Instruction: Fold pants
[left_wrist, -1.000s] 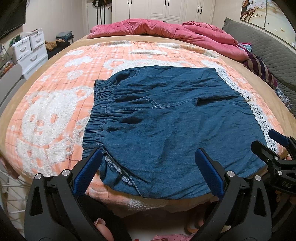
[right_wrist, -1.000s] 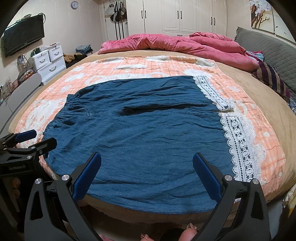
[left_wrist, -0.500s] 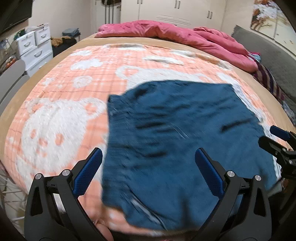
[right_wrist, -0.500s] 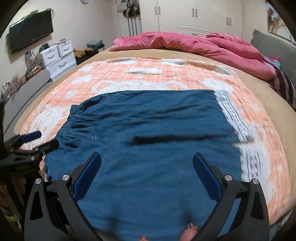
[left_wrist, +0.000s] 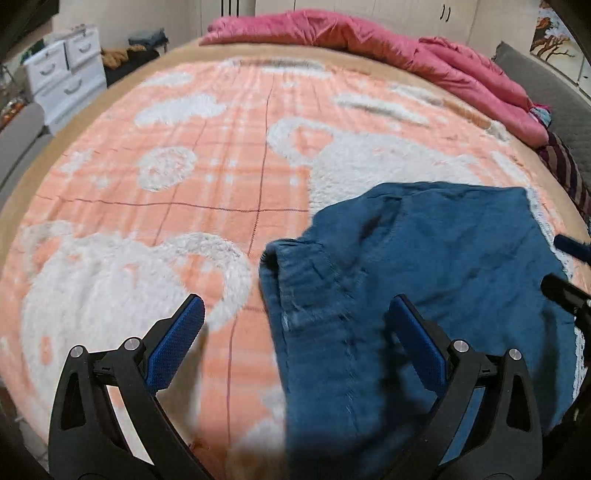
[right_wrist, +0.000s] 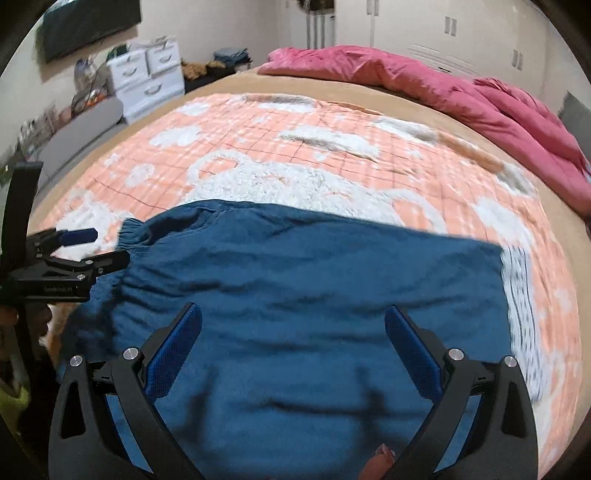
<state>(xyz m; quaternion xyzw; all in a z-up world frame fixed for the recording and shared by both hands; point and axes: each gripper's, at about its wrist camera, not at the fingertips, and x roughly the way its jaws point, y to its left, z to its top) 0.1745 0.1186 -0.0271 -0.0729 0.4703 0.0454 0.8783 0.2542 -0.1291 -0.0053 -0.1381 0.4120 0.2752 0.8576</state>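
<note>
**Both grippers spread wide over the pants on the bed**

From where I sit, my left gripper (left_wrist: 295, 325) has its two blue pads far apart, with nothing between them. Its left pad hangs over the bare blanket (left_wrist: 207, 173), while its right pad sits over the blue pants (left_wrist: 436, 266). My right gripper (right_wrist: 293, 332) is just as widely spread and empty, and both of its pads hang above the blue cloth.

The pants lie on the near part of the orange and white blanket, toward the bed's front edge. In the left wrist view they fill the lower right, with the gathered waistband (left_wrist: 291, 266) bunched and turned toward the middle of the picture. In the right wrist view the pants (right_wrist: 303, 295) stretch across the lower half, waistband (right_wrist: 135, 230) on the left and a white lace trim (right_wrist: 521, 291) running down the right edge. The cloth is wrinkled and somewhat blurred, so I cannot tell how many layers are stacked.

Each camera catches the other gripper: the right one pokes in at the right edge of the left view (left_wrist: 570, 273), and the left one (right_wrist: 79, 249) sits at the left of the right view, just beside the waistband.

A pink quilt (right_wrist: 424, 85) is heaped along the far side of the bed, and a white chest of drawers (right_wrist: 147, 81) stands by the wall.
</note>
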